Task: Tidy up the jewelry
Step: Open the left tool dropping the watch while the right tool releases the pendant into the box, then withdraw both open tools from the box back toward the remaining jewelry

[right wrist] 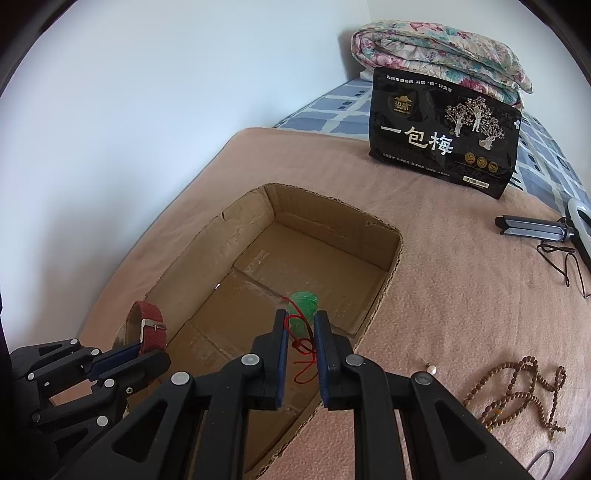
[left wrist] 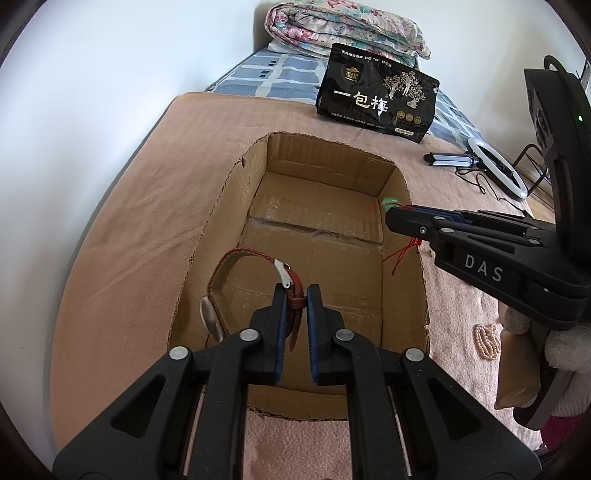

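2 grippers hang over an open cardboard box set on a pink blanket.

Left wrist view: the left gripper has its jaws clamped on the red woven strap of a watch, which loops up and to the left of the fingertips above the box floor, its pale case hanging at the lower left of the loop. Ahead and to the right, the right gripper reaches in over the box's right wall, pinching a green pendant with red cord trailing below it. Right of the left gripper, outside the box, a pearl strand lies on the blanket. Far ahead stand a black snack bag and a folded floral quilt; a ring light lies to the far right.

Right wrist view: the right gripper is closed on the red cord, the green pendant hanging just beyond its fingertips above the box floor. To its left, the left gripper holds the watch by the strap over the box's left wall. To its right, on the blanket, lie 1 loose pearl bead and a brown bead necklace.
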{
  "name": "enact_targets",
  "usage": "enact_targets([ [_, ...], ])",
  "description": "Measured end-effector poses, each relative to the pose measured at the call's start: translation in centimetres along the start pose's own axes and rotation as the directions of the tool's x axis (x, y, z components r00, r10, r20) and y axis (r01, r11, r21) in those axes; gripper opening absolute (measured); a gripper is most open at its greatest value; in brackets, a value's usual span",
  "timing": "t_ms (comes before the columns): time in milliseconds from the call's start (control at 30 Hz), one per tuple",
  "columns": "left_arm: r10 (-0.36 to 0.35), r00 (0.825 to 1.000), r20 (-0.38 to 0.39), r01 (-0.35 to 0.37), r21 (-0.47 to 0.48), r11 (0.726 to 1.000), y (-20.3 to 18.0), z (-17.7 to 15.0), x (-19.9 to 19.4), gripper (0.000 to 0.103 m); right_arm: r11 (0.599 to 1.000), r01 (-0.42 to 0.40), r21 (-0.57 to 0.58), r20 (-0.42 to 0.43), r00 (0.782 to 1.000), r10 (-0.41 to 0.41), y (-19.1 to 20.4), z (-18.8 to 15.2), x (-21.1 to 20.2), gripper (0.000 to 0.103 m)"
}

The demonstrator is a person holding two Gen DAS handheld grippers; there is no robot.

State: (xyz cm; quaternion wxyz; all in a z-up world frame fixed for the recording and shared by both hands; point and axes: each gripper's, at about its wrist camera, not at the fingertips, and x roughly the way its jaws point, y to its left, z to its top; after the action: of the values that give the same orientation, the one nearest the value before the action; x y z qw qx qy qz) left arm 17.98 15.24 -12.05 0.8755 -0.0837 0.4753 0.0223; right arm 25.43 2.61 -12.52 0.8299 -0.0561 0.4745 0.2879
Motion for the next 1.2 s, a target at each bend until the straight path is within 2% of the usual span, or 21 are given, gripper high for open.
enact_targets([
  [67,0.003,1.000,0.001,-0.003,-0.004,1.000,0.2,0.0,0.0,0.012,1.000,0.007,-0.006,0.008,1.000,-0.007,0.1,0.0,-0.2,0.016],
  [133,0.015,1.000,0.003,-0.015,-0.011,1.000,0.3,0.0,0.1,0.021,1.000,0.014,-0.010,0.020,1.000,-0.014,0.2,0.0,-0.4,0.034],
  [200,0.018,1.000,0.014,-0.018,-0.015,1.000,0.5,0.1,-0.2,0.031,1.000,0.022,-0.012,0.025,0.999,-0.022,0.2,0.0,-0.7,0.039],
  [333,0.030,0.999,0.033,-0.030,-0.013,0.999,0.3,0.3,-0.8,0.031,0.999,0.035,-0.009,0.045,0.998,-0.035,0.1,0.1,-1.6,0.054],
  [500,0.034,0.998,0.047,-0.034,0.000,0.999,-0.3,0.2,-1.5,0.031,0.999,0.039,-0.005,0.059,0.998,-0.038,0.1,0.1,-2.7,0.055],
  [633,0.037,0.997,0.063,-0.038,0.011,0.999,-0.9,0.2,-2.2,0.031,0.999,0.047,0.000,0.077,0.996,-0.047,0.0,0.0,-3.8,0.065],
  [967,0.050,0.992,0.119,-0.054,0.031,0.998,-2.6,0.3,-4.2,0.031,0.997,0.078,0.012,0.122,0.989,-0.079,-0.9,-0.6,-7.2,0.078],
  [1200,0.033,0.985,0.172,-0.044,0.061,0.997,-4.8,0.3,-6.0,0.031,0.995,0.103,0.012,0.153,0.983,-0.104,-2.1,-1.4,-10.0,0.088],
])
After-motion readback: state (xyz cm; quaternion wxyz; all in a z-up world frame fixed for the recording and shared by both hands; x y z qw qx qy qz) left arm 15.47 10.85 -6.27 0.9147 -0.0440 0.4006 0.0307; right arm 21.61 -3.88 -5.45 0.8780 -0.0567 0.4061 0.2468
